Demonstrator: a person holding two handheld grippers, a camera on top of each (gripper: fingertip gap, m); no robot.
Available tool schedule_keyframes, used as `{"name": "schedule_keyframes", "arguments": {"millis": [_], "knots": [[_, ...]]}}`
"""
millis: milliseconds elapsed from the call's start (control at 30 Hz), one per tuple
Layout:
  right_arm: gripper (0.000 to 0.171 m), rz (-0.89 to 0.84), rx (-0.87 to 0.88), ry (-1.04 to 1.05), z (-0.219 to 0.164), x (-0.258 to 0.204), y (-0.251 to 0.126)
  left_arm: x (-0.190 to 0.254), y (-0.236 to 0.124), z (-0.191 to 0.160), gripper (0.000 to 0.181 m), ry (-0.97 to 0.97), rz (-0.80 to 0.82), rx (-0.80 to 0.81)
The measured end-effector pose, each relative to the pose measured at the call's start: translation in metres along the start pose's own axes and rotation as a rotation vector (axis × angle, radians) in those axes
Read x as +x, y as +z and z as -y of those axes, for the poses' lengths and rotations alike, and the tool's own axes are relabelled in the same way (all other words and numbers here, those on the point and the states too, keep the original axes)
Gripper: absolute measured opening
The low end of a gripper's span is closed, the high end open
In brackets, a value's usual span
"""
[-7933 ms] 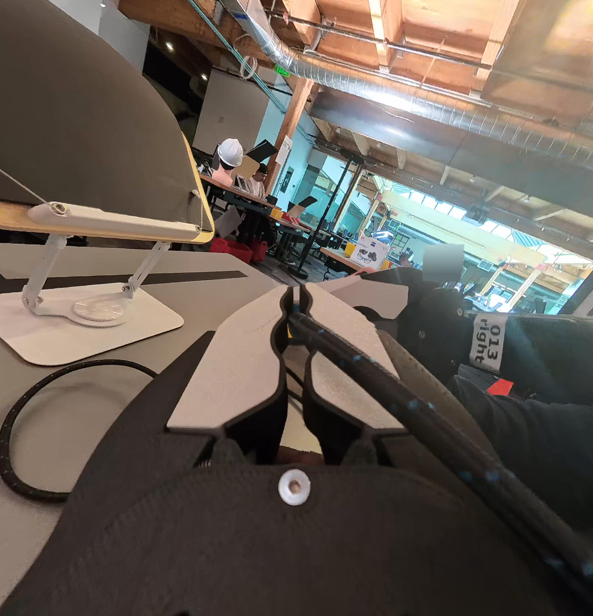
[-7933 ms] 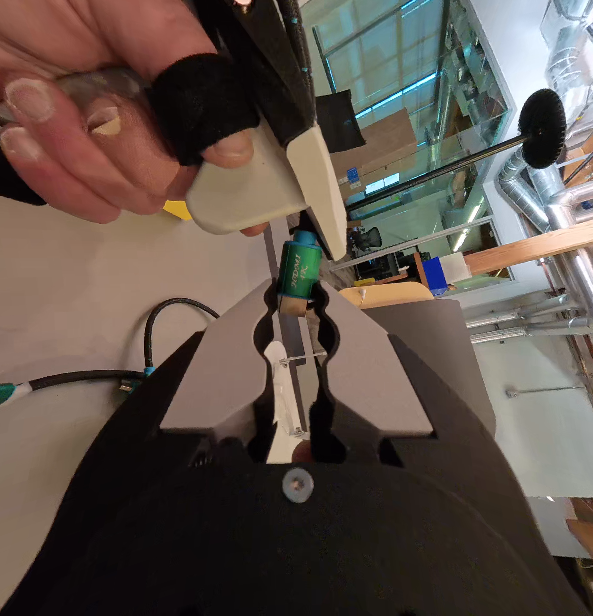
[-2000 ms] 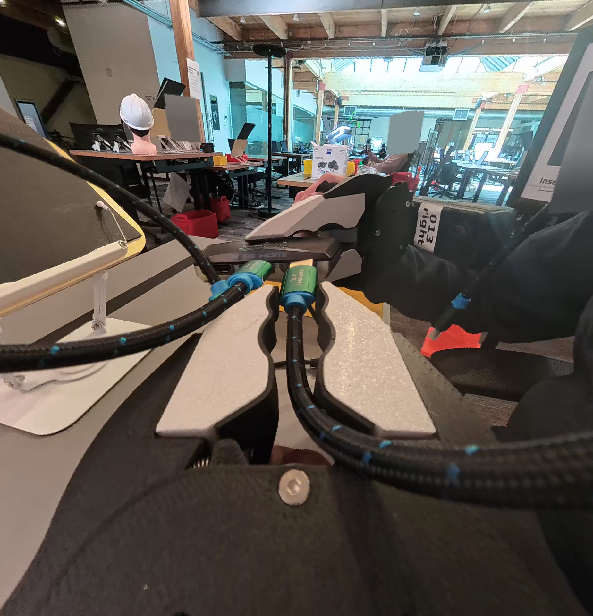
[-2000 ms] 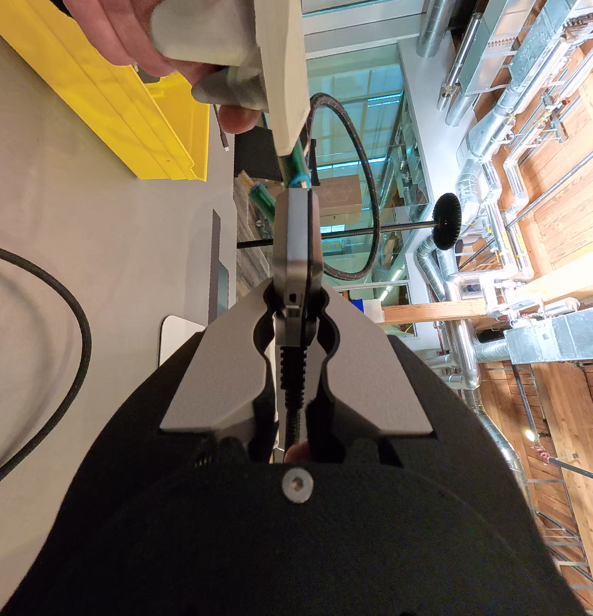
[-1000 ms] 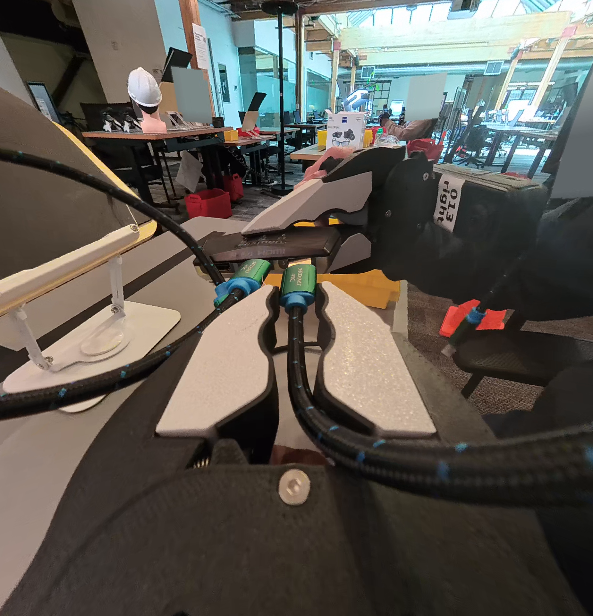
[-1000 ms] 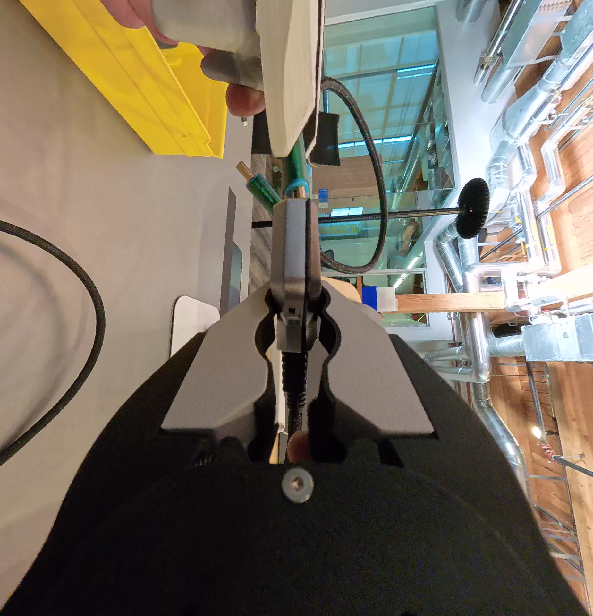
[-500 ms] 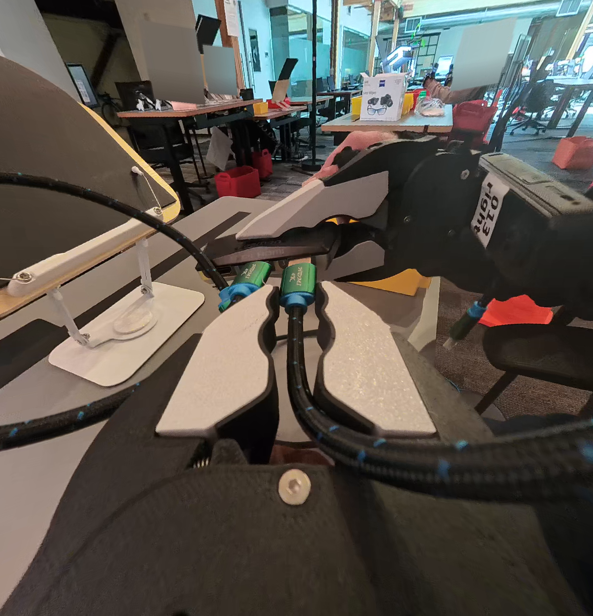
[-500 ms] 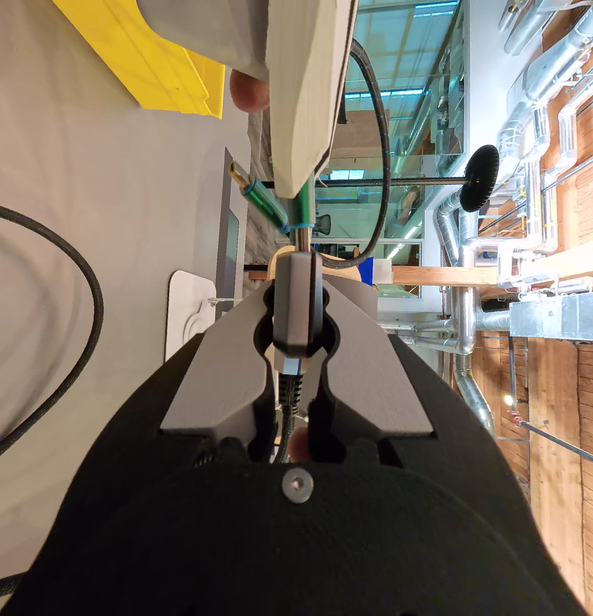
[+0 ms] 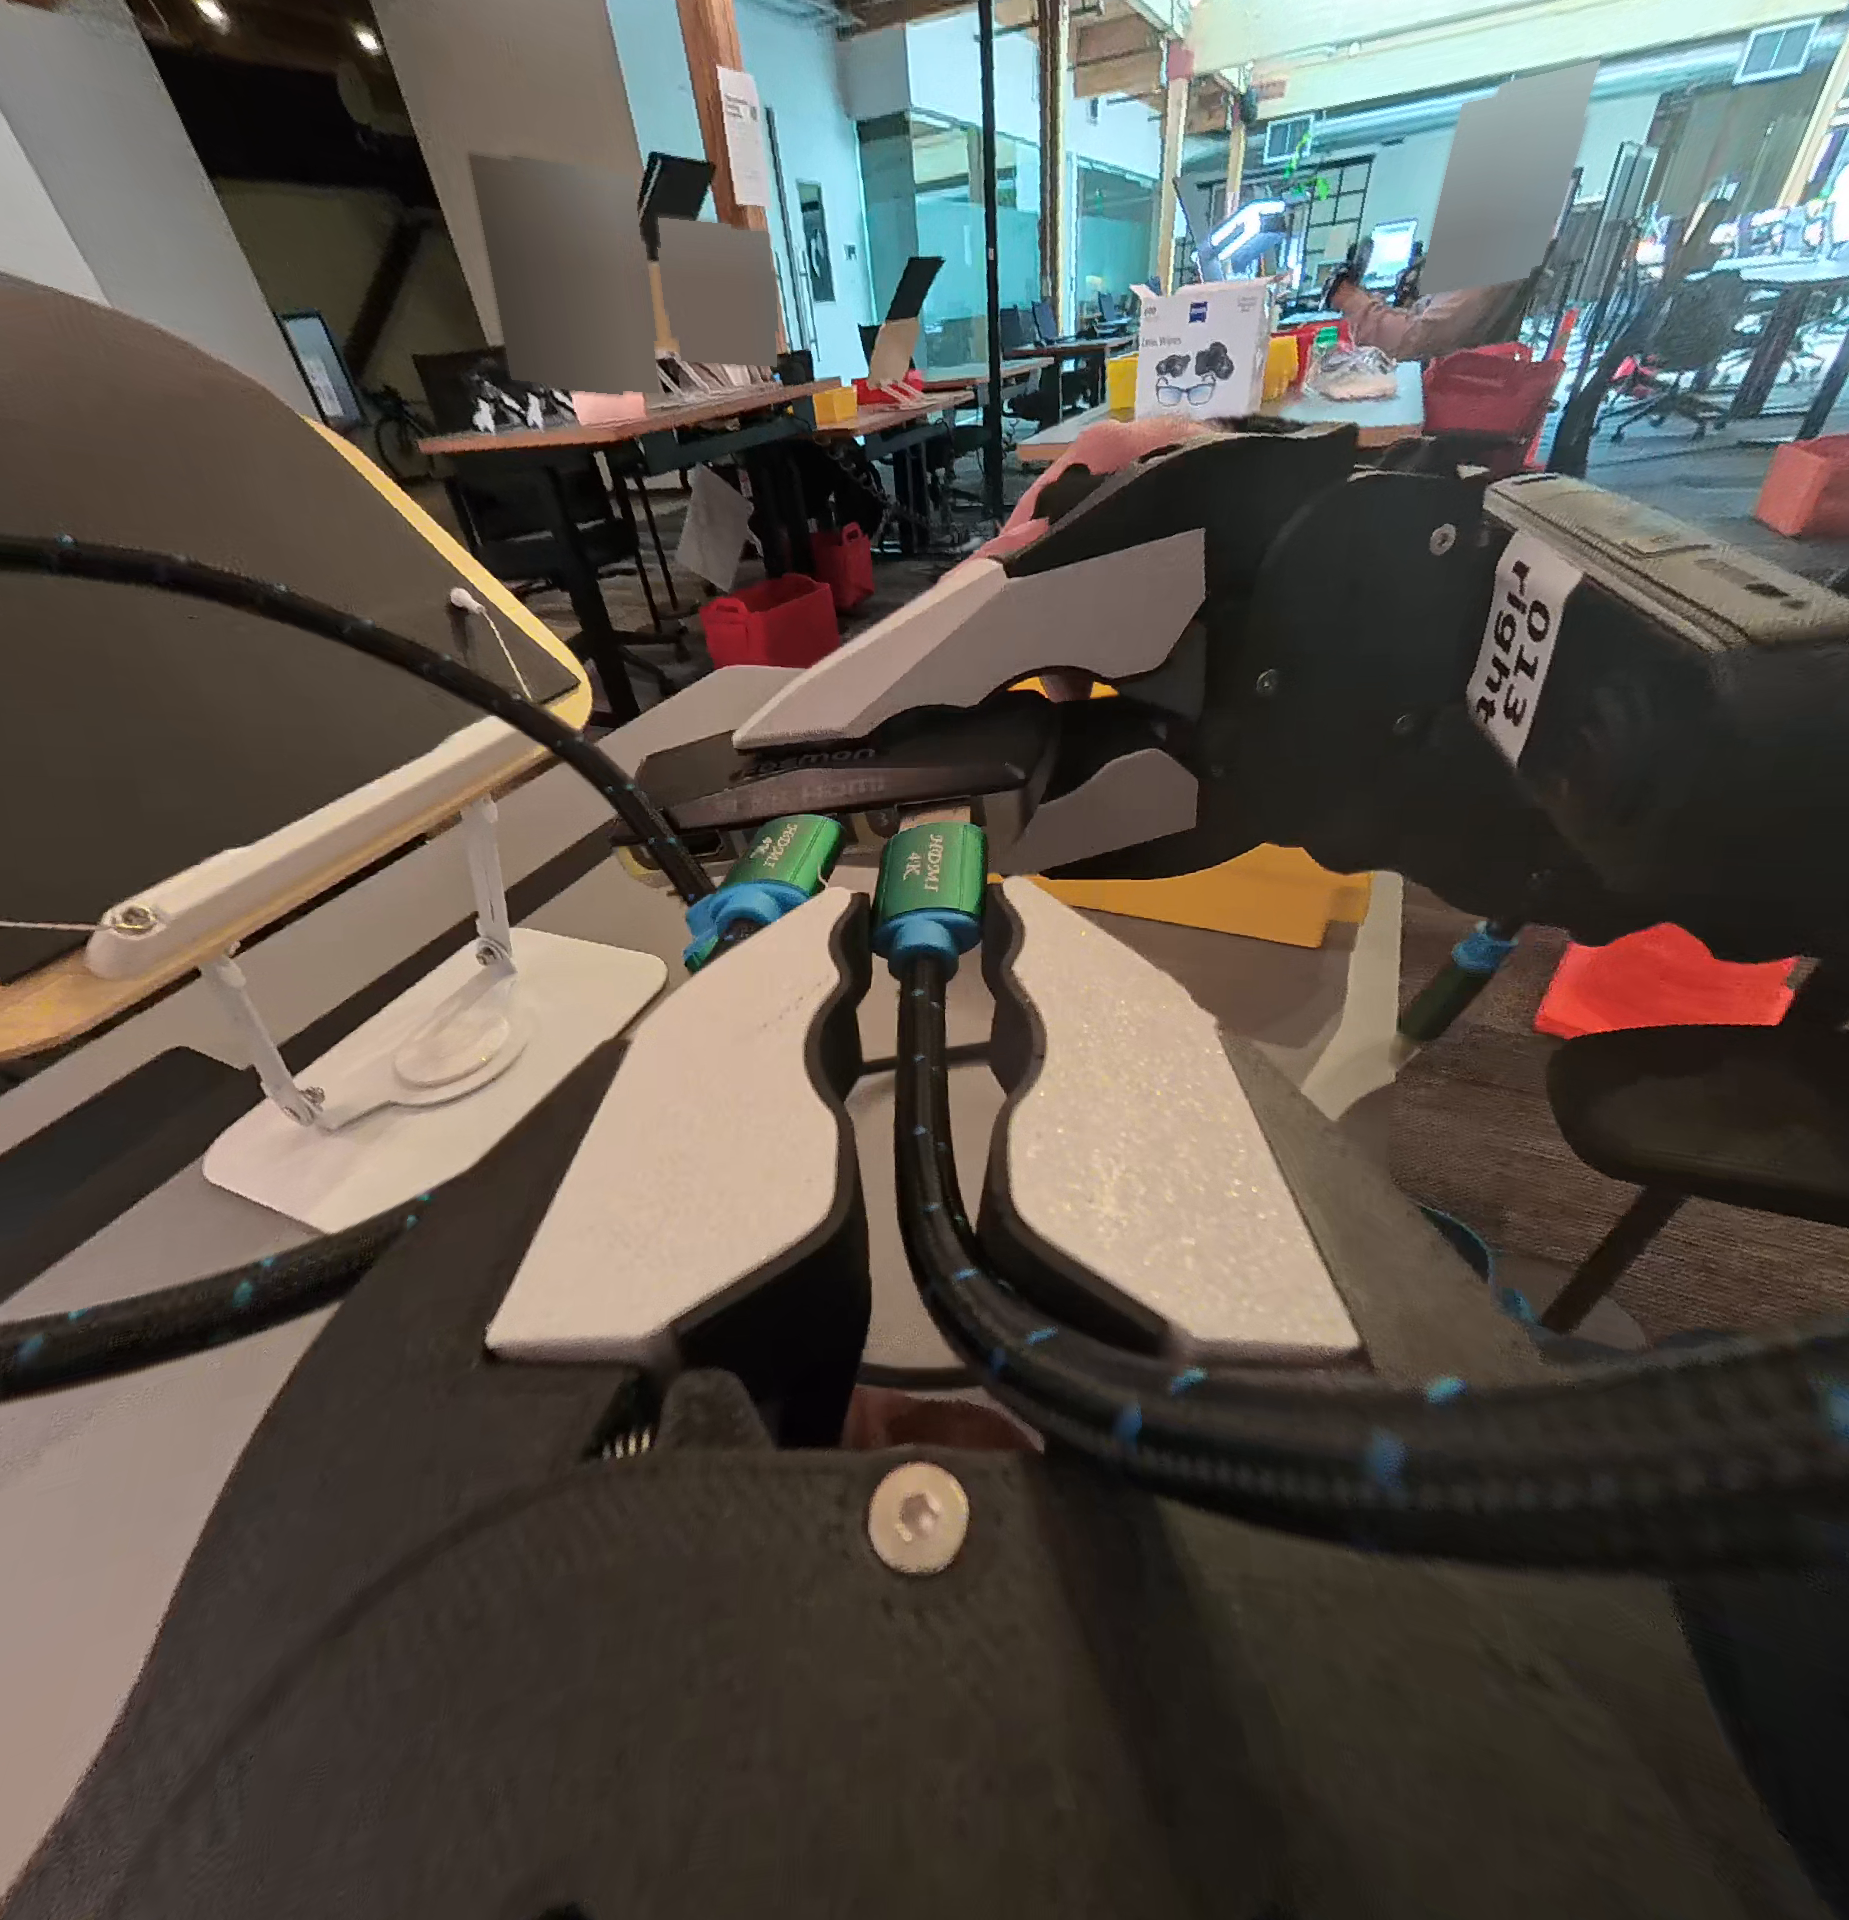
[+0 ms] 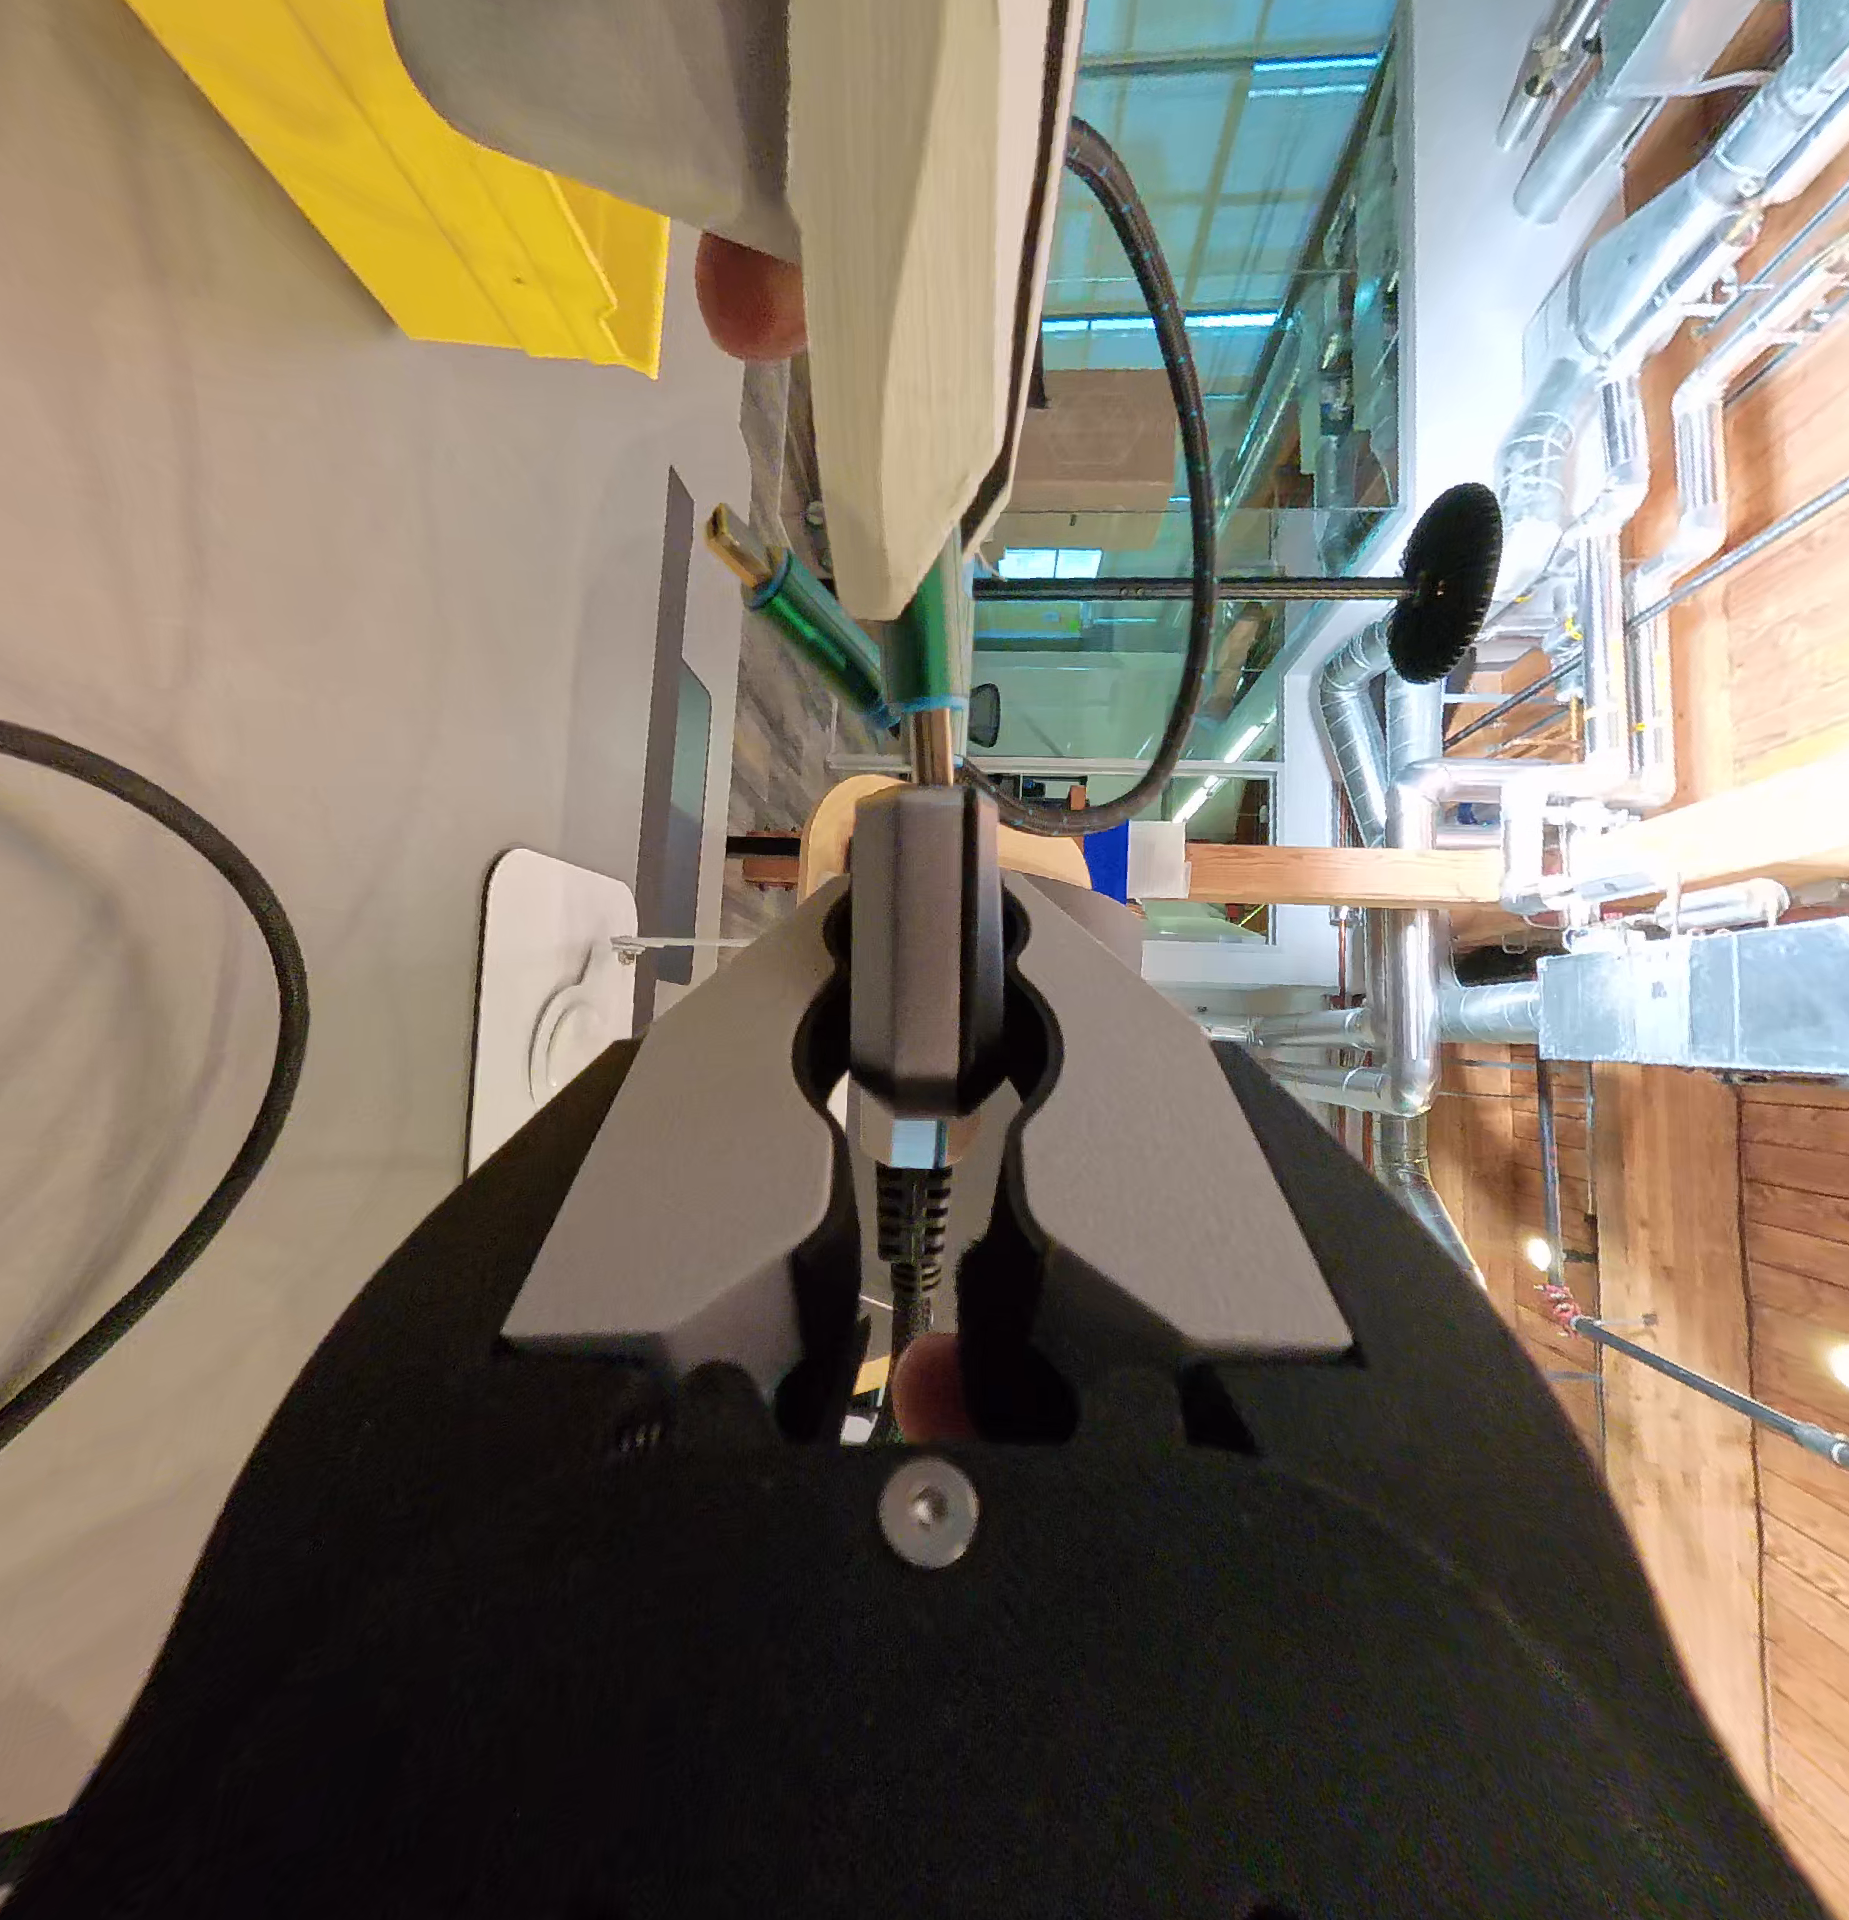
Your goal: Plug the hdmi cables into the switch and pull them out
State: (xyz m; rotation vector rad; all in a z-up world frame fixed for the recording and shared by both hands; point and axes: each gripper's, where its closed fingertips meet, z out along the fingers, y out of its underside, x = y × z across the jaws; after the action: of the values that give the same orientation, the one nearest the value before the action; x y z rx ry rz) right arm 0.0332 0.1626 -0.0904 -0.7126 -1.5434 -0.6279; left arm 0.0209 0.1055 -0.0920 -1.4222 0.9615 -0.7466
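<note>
Two grippers shared the work: the right gripper [image 10: 925, 935] clamped the flat black switch [image 9: 878, 774] steady, while the left gripper [image 9: 925, 951] fingers pinched the green metal-shelled HDMI plug [image 9: 928, 868] at its port.

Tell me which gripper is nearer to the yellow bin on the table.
Right. The right gripper, shut on the switch, hangs just in front of the yellow bin. The left gripper, clamping a green HDMI plug, sits farther back.

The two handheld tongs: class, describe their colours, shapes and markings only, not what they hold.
Left tongs: two pale grey speckled fingers with wavy inner edges, black rubbery lining, on a matte black rounded body with a silver screw. Right tongs: darker grey fingers, same black body; a white lettered label on its side.
</note>
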Motion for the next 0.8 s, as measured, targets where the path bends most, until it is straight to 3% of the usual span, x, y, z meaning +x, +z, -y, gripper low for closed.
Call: {"name": "schedule_keyframes", "arguments": {"millis": [500, 800], "knots": [[0.02, -0.088, 0.007, -0.024, 0.004, 0.009, -0.003, 0.001, -0.002, 0.009, 0.02, -0.009, 0.025, 0.06], [0.019, -0.071, 0.004, -0.023, 0.003, 0.005, -0.002, 0.002, -0.001, 0.003, 0.02, 0.039, 0.016, -0.001]]}}
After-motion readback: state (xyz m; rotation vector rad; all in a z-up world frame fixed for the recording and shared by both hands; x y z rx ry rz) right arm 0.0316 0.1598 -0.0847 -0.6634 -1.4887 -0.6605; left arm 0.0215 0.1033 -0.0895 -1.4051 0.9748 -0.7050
